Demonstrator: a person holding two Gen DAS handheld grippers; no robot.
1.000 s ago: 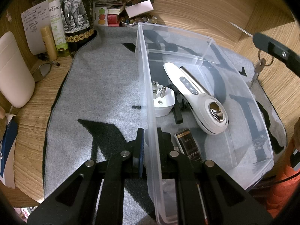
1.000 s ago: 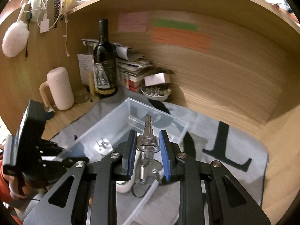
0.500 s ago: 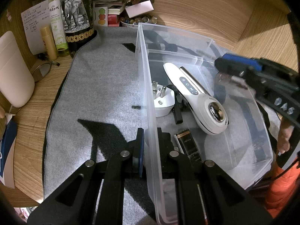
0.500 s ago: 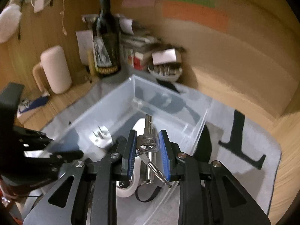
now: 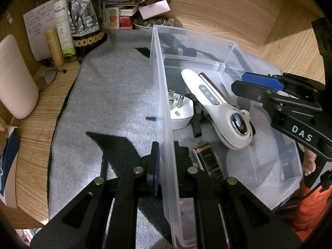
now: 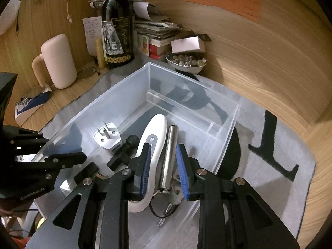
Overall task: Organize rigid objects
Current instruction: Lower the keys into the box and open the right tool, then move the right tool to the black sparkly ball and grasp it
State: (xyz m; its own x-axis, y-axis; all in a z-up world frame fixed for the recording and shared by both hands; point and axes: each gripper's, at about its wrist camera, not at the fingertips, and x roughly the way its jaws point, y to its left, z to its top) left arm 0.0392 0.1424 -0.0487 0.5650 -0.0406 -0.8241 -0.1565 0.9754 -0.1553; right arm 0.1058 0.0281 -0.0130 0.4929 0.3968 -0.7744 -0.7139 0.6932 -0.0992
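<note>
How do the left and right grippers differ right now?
The left gripper is shut on the clear bin's wall, one finger outside and one inside; the right gripper is open and holds nothing. The left sits at the bin's rim; the right hangs over the bin's inside, above the white handheld device and the keys. Both have black frames and blue pads.

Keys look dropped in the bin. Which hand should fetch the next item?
Right. The right gripper is open and empty above the clear plastic bin, with the bunch of keys lying inside. The left gripper is clamped on the bin's wall, steadying it.
</note>
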